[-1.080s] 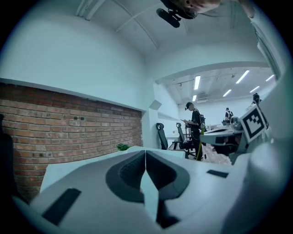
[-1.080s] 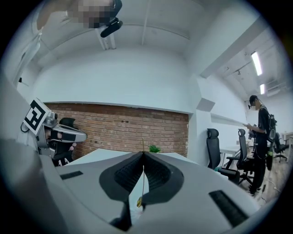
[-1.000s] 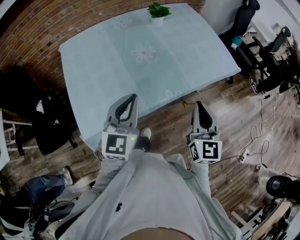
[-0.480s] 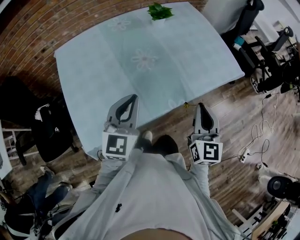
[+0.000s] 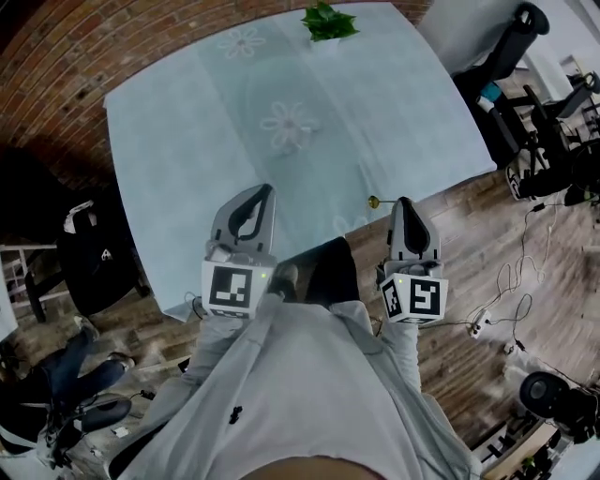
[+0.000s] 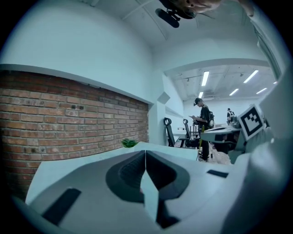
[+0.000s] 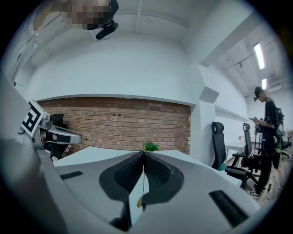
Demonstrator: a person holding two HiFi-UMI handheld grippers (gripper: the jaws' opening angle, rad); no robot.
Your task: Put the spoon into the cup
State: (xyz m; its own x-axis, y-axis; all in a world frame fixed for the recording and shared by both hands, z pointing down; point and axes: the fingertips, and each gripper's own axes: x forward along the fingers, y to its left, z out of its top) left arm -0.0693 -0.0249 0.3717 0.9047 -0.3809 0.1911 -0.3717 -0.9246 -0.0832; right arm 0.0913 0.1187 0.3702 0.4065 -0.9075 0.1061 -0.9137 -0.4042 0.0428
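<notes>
- Your right gripper point(image 5: 404, 202) is clenched on the spoon point(image 5: 374, 201). In the right gripper view the jaws point(image 7: 143, 154) meet at their tips with the thin handle point(image 7: 141, 183) pinched between them.
- That handle runs back from the tips into the hollow between the jaws, and a small golden end sits at its near end.
- In the head view a short golden piece of the spoon pokes out to the left of the right gripper's tip, right at the near edge of the table point(image 5: 216, 141).
- Your left gripper point(image 5: 264, 191) is closed with nothing in it. The left gripper view shows its jaws point(image 6: 145, 153) pressed together along a straight seam.
- You hold both grippers level in front of your body, well apart from each other and pointing toward the table. The left one reaches over the table's near edge, while the right one is over the wooden floor point(image 5: 506, 300), with only its tip at the table's edge.
- The table wears a pale blue cloth with faint flower prints.
- A small potted plant point(image 5: 326, 21) stands at the far edge, well away from both grippers. It shows just above the jaw tips in the right gripper view point(image 7: 149, 146).
- Beyond the table a brick wall point(image 7: 114, 122) runs along the far side.
- Black office chairs point(image 5: 506, 47) stand to your right, and a person point(image 7: 265, 132) stands past them, head bent over something held in the hands.
</notes>
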